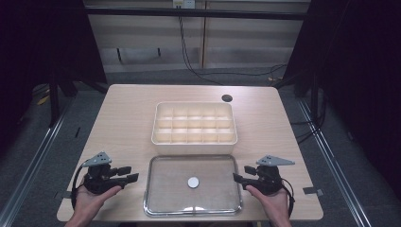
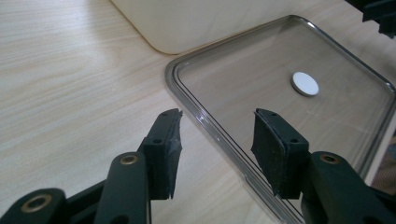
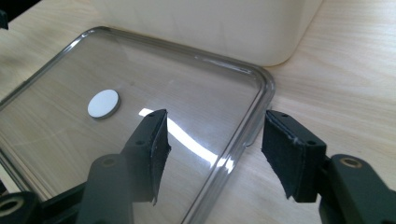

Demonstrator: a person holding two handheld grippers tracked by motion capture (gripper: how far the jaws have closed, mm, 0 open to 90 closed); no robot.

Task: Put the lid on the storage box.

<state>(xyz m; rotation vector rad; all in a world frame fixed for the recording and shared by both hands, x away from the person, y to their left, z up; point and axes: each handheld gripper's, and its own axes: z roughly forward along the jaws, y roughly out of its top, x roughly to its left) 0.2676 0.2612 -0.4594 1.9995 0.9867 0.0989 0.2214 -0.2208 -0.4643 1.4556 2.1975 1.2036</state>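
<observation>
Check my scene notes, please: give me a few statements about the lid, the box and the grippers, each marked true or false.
1. The clear lid lies flat on the table, in front of the cream compartment box. True.
2. The box's compartments hold parts. False: they look empty.
3. The white disc sits near the lid's middle. True.
4. The left gripper clamps the lid. False: its jaws straddle the lid's rim, apart from it.
5. The right gripper holds the white disc. False: its jaws are open at the lid's right rim.
</observation>
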